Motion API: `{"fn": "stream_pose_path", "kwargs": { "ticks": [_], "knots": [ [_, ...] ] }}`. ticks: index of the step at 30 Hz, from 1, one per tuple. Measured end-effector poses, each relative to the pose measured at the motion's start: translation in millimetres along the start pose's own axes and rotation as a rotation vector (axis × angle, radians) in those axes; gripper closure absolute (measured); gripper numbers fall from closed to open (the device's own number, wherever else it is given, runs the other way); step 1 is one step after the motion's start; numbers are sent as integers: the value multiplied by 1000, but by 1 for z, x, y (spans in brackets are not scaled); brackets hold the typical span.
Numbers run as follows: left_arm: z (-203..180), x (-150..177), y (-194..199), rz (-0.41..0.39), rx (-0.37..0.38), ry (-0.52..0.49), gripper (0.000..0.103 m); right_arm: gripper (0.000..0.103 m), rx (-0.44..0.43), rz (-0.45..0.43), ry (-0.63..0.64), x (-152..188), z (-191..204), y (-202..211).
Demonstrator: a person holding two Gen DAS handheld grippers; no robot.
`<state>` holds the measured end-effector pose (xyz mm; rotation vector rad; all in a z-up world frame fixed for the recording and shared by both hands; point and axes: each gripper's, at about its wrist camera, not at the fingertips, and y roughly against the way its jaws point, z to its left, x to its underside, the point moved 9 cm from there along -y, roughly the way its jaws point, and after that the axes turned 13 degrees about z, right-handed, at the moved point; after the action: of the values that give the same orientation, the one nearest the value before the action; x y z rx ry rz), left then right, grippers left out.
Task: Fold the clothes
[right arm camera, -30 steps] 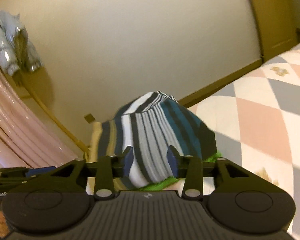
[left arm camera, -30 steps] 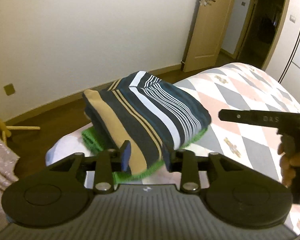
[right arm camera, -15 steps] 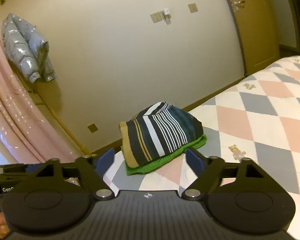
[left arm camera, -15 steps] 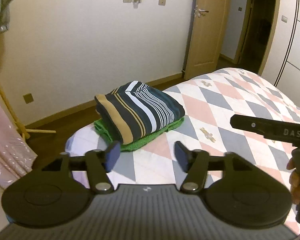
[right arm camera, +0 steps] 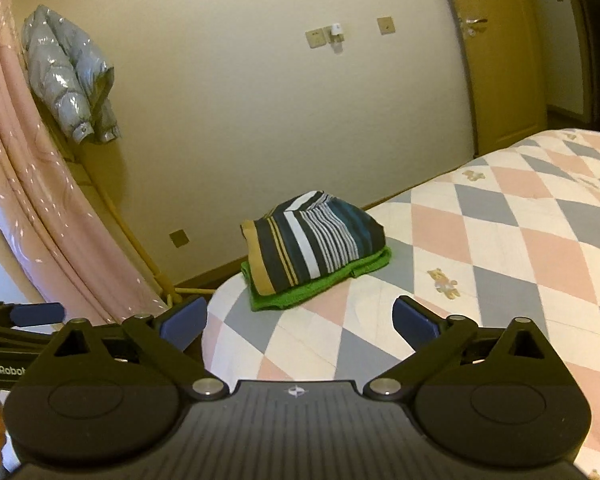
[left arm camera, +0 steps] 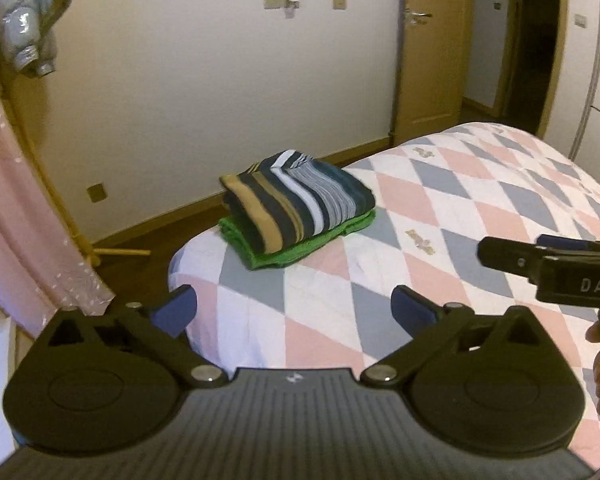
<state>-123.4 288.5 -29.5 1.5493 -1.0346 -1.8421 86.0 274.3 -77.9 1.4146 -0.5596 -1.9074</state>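
Note:
A folded striped garment (left arm camera: 296, 204) (right arm camera: 312, 240), navy, tan and white, lies on top of a folded green garment (left arm camera: 296, 248) (right arm camera: 320, 284) at the far corner of the bed (left arm camera: 480, 216) (right arm camera: 500, 248). My left gripper (left arm camera: 294, 310) is open and empty, well back from the stack. My right gripper (right arm camera: 298, 320) is open too, holding nothing, also pulled back from the pile. The right gripper's body shows at the right edge of the left wrist view, the left gripper's at the left edge of the right wrist view.
The bed has a pink, grey and white diamond quilt. A pink curtain (right arm camera: 28, 208) and a silver puffer jacket (right arm camera: 68, 80) hang at the left. A cream wall, dark wooden floor (left arm camera: 148, 236) and a wooden door (left arm camera: 432, 52) lie beyond the bed.
Both grippers were closed on the striped garment a second ago. They have let go, opened wide and drawn back from the stack, which now rests on the bed corner.

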Motion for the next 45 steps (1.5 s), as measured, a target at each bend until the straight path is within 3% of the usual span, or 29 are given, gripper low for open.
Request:
{"fn": "stream_pose_path", "kwargs": {
  "ticks": [4,7,10,15,29,45],
  "knots": [
    [2,15,0,26,-92,26,1,0,73,-4,18,8,-6,1],
    [0,24,-5,23,-79,37,1,0,128,-2,57,14,-9,-5],
    [0,32,-14,64,-36,84,1,0,122,0,53,17,-16,-13],
    [4,30,-37,92,-54,141,1,0,112,32,30,17,-30,-32],
    [-6,-4,-97,146,-50,143,1,0,89,100,20,-2,-50,-78],
    [-7,-47,-127,164,-26,101,1,0,80,117,-25,-39,-55,-101]
  ]
}}
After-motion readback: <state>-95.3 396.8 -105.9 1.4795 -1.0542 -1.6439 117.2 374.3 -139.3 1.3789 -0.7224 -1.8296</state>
